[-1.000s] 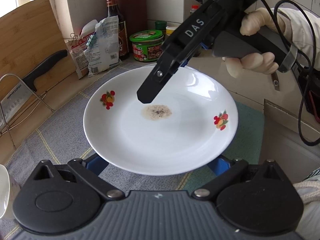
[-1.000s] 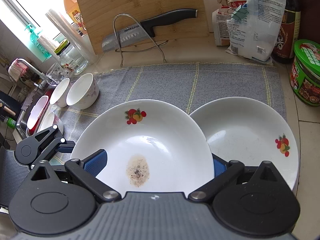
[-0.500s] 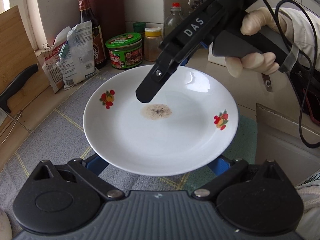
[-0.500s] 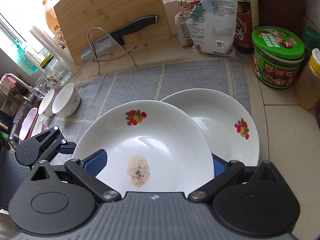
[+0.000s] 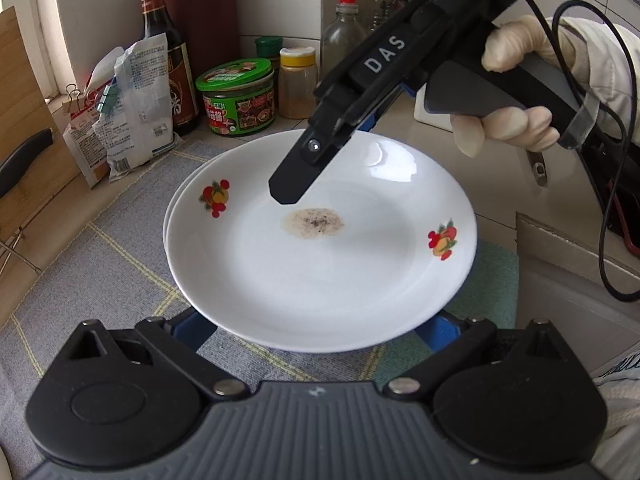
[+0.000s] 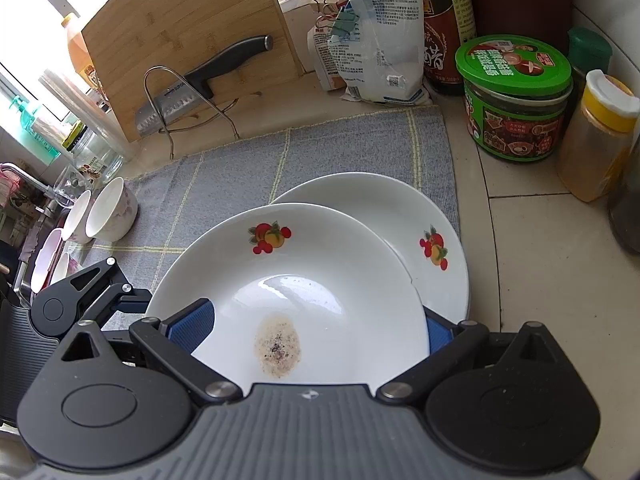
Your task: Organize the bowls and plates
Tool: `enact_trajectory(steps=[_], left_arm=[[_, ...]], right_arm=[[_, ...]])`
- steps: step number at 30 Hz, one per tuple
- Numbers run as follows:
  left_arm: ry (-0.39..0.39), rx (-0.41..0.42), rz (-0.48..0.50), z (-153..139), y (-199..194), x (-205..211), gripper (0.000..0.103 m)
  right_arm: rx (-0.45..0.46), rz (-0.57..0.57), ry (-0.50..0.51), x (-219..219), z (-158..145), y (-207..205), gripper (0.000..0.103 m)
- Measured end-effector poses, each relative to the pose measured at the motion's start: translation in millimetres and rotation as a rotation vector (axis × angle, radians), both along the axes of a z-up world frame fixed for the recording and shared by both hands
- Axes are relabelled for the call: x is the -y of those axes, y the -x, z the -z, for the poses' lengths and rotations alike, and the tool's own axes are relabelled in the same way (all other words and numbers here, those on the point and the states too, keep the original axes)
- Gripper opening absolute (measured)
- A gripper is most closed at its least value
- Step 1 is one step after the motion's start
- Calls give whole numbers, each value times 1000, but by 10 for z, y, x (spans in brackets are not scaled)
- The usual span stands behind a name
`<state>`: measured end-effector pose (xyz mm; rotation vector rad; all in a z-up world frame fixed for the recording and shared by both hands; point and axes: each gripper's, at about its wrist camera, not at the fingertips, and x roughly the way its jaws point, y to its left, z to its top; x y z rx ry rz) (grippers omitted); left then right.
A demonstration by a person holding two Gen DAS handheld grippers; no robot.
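I've got the grey mat [image 6: 352, 148] as my landmark: the stained plate [image 6: 304, 280] hangs above its near edge, partly over the clean plate [image 6: 404, 216] lying on the mat. My right gripper [image 6: 308, 328] and left gripper [image 5: 316, 328] each pinch the stained plate's rim. Two bowls [image 6: 110, 214] sit off the mat's left end.

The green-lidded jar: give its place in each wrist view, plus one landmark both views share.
Left wrist: green-lidded jar sits upper centre-left, behind the held plate, between the dark sauce bottle and the yellow-capped spice jar.
Right wrist: the jar sits upper right, on the counter beyond the plates.
Shared landmark: the plate's brown speckled stain.
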<state>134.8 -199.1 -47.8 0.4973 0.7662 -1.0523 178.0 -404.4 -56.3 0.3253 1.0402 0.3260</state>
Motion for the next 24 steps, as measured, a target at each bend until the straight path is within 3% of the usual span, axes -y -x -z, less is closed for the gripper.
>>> enact_trajectory(steps=[24], left_arm=[[-19,-27,-2,54,-108,64,102]], right_arm=[[-25,-6,1,32,82,-106,103]])
